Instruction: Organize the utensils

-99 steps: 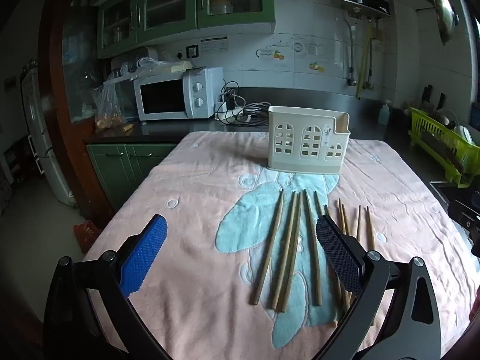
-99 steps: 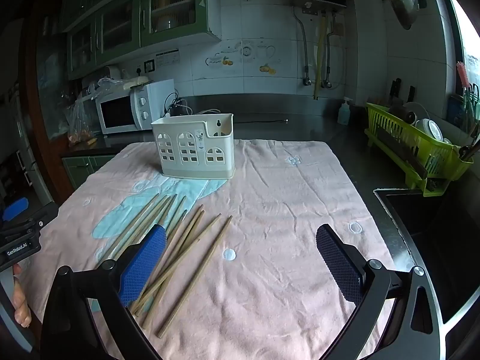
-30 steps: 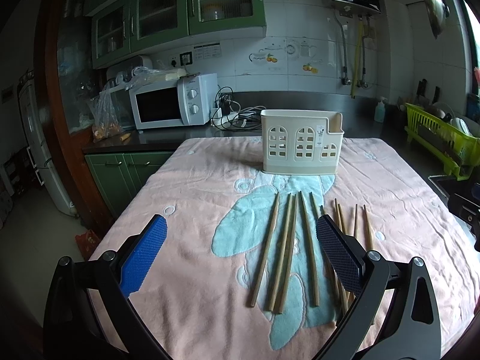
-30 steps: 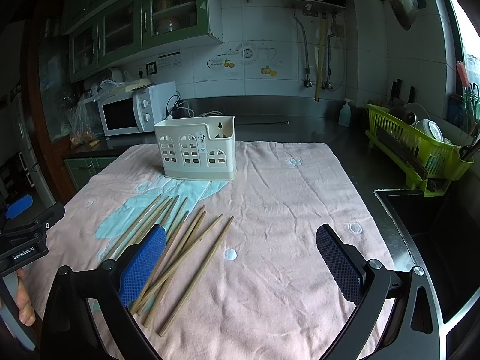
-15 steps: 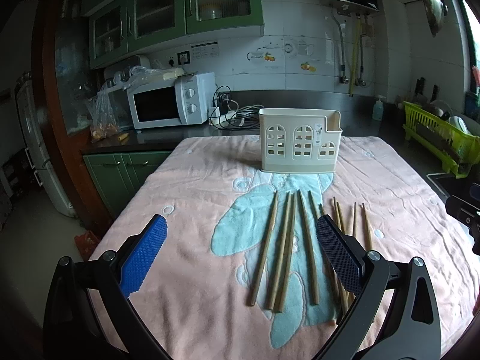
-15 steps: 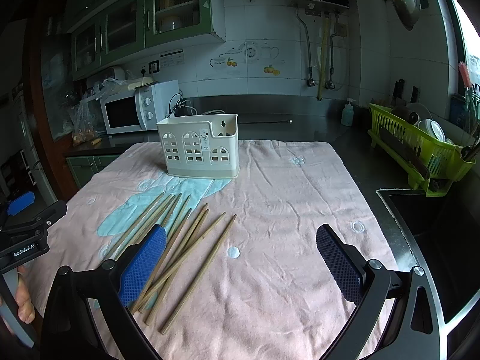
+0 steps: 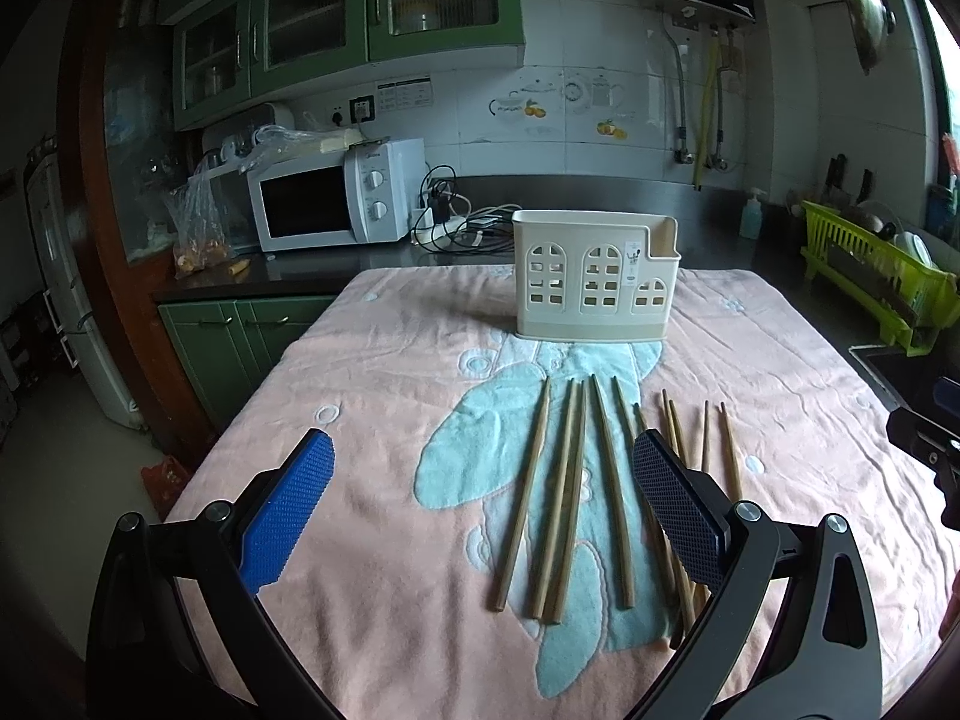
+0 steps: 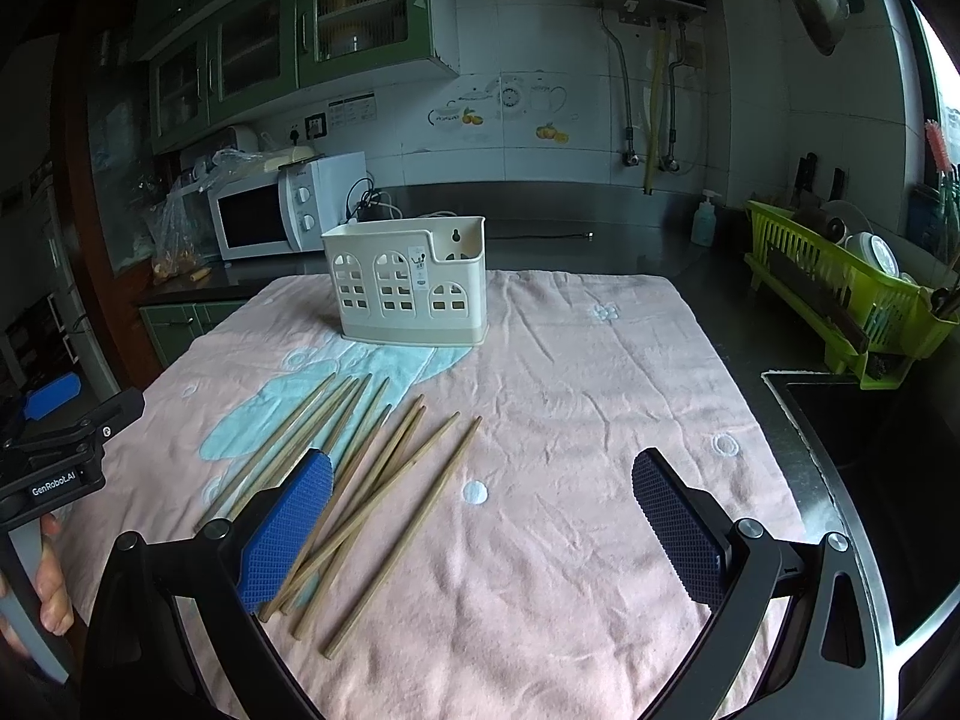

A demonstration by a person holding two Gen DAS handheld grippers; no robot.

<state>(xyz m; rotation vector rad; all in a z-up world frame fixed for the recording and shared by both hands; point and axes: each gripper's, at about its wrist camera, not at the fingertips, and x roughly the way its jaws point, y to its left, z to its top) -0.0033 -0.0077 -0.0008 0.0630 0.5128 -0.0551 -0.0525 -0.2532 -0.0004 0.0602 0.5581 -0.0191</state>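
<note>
Blue-padded fingers are spread wide and empty on both the left gripper [image 7: 483,507] and the right gripper [image 8: 483,519]. Just ahead of the fingertips, the wooden chopsticks [image 7: 570,492] are seen loose on the pink towel [image 7: 390,372]. Farther off, the cream holder [image 7: 594,276] appears unfilled; nothing is judged sorted yet.

Lighting: soft daylight from the right edge, window glare there. Left side dim. Shadows faint. Fisheye bending at borders, dark vignetted corners. Focus sharp centrally; no motion blur.
</note>
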